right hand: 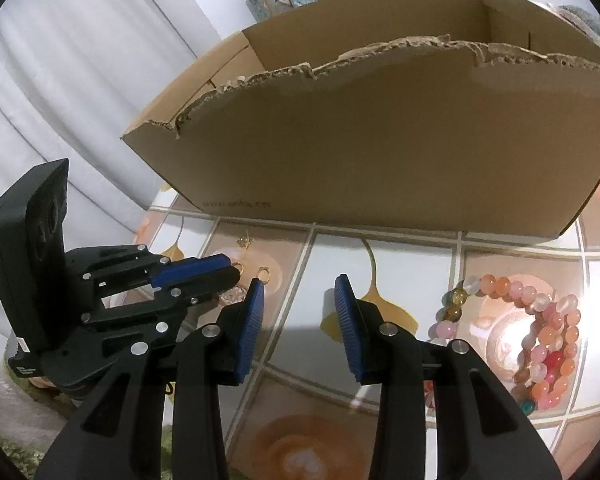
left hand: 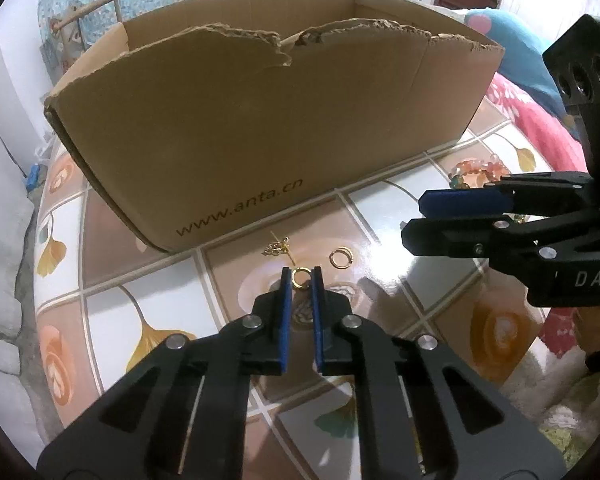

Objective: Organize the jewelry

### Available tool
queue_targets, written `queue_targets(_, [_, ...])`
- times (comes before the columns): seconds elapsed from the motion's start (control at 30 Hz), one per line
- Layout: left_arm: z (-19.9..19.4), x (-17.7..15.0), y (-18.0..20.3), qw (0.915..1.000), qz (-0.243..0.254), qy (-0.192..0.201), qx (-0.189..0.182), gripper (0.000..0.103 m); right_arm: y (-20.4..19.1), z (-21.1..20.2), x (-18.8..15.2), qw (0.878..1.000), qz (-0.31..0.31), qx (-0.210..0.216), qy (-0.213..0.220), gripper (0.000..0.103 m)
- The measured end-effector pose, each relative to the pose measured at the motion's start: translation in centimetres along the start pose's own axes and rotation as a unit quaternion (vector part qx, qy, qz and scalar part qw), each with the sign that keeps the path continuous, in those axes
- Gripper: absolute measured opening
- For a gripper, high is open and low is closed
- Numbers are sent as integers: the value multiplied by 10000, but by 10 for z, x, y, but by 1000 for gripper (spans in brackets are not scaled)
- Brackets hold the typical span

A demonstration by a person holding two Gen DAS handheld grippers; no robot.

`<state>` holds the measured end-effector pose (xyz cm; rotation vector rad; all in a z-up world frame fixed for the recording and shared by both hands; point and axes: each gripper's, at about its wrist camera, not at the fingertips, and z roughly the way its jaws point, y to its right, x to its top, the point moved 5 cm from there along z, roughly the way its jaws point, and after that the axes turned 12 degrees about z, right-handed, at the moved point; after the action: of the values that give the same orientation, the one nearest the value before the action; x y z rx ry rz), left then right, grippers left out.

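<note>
A small gold hoop [left hand: 300,277] lies on the glossy tiled tabletop [left hand: 380,216], and my left gripper [left hand: 301,276] is shut on it, its blue pads touching both sides. A second gold hoop [left hand: 339,258] lies just to its right, and a gold chain earring [left hand: 278,247] just behind it. In the right wrist view, my right gripper [right hand: 300,286] hovers open over the table with nothing between its pads. The left gripper [right hand: 234,276] sits to its left, beside the loose hoop [right hand: 265,273]. Beaded bracelets [right hand: 540,320] in pink and orange lie to the right.
A torn-topped cardboard box [left hand: 260,132], printed with a web address, stands on the table right behind the jewelry. White curtain [right hand: 80,100] hangs at the left. Red floral fabric [left hand: 540,120] lies beyond the table's right edge.
</note>
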<state>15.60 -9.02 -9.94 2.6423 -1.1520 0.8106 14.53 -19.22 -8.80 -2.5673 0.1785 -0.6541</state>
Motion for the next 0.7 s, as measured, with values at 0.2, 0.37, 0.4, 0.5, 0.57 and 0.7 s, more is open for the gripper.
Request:
queue_targets(0.2, [1, -1, 2, 10000, -34, 68, 13, 8, -11, 2, -1, 9995, -304, -45, 24, 34])
queue_targets(0.37, [-5, -8, -5, 9999, -113, 77, 22, 8, -25, 10, -2, 9980, -628, -66, 45, 34])
queue_targets(0.4, [-4, -8, -5, 9999, -120, 74, 35, 8, -28, 12, -2, 9976, -687, -84, 44, 32])
queue_targets(0.5, [-5, -9, -7, 9998, -165, 69, 66, 8, -33, 20, -1, 9963, -843, -142, 31, 29])
queue_targets(0.57, [-5, -11, -9, 9997, -218, 71, 90, 8, -36, 23, -2, 9954, -941, -193, 22, 27])
queue_targets(0.7, [-6, -13, -14, 9995, -302, 94, 74, 6, -37, 30, -3, 9930, -1130, -340, -38, 23])
